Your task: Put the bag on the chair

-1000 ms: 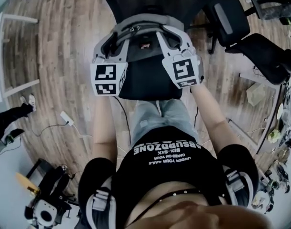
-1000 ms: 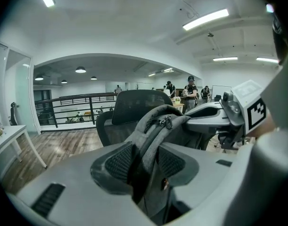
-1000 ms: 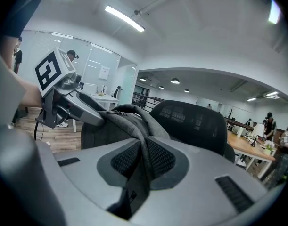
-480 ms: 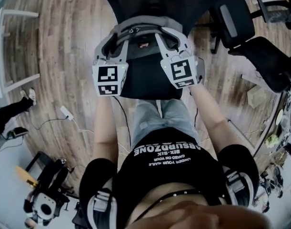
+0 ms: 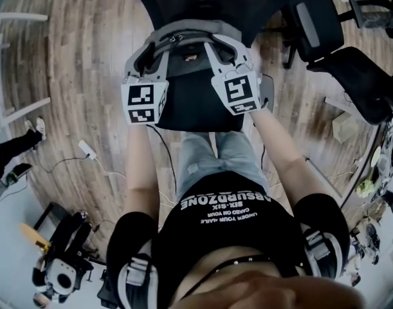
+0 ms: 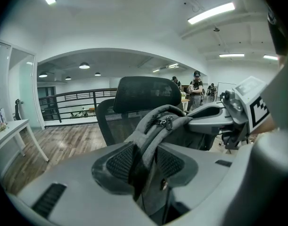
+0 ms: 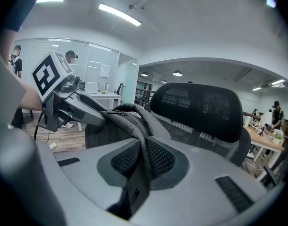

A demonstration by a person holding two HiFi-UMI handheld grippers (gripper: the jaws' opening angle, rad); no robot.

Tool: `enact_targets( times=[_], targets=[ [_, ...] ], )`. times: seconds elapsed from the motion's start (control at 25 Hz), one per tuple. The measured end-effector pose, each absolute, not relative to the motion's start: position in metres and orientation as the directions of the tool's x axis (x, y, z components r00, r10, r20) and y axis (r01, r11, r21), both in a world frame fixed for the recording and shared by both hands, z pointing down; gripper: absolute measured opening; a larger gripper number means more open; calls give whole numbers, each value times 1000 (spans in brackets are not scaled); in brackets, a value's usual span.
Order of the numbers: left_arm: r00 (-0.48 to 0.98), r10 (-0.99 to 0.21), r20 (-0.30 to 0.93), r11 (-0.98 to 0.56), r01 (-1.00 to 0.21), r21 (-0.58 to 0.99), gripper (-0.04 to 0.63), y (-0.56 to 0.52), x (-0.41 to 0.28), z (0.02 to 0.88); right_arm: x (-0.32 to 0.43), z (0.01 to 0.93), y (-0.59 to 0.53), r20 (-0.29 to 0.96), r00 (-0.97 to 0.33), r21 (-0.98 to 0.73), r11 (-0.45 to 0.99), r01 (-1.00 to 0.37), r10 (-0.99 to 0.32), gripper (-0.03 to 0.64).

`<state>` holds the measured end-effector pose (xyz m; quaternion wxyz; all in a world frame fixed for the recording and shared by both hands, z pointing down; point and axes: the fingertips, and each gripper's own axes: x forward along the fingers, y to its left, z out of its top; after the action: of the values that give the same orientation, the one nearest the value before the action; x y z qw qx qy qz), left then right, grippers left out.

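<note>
Nearest, gripping a fold of the grey bag [image 5: 196, 31] in the left gripper [image 6: 144, 160], closing the fingers [image 6: 116, 163] further just now on fabric pinched between the pads; likewise clenching the right gripper [image 7: 143, 160] on another fold of the same bag, fingers [image 7: 127, 160] tight on the cloth. Holding the bag slung between the two, over the dark seat of the chair [image 6: 146, 94] and just in front of its mesh back; hard to tell whether resting on the seat yet. Beyond, only wooden floor [image 5: 74, 56] and a second chair [image 5: 357, 76] off to the right, well apart. Plenty to go wrong from here: letting go on one side first, and so tipping the bag sideways; setting down too near the front edge, and so toppling it to the floor; catching a strap on a pad while opening, and so dragging the bag back off; nudging the chair with a gripper, and perhaps swivelling the seat out from under the load
</note>
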<state>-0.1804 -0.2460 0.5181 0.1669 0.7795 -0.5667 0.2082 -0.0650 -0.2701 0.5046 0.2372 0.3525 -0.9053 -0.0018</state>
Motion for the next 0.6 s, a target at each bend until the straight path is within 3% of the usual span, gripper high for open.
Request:
enact_targets(
  times=[0.6],
  targets=[
    [256,-791,556,-300,-954,12,153,-247,-173,551,-59,539,-272,475,-636,133,764,-631,-608,58]
  ],
)
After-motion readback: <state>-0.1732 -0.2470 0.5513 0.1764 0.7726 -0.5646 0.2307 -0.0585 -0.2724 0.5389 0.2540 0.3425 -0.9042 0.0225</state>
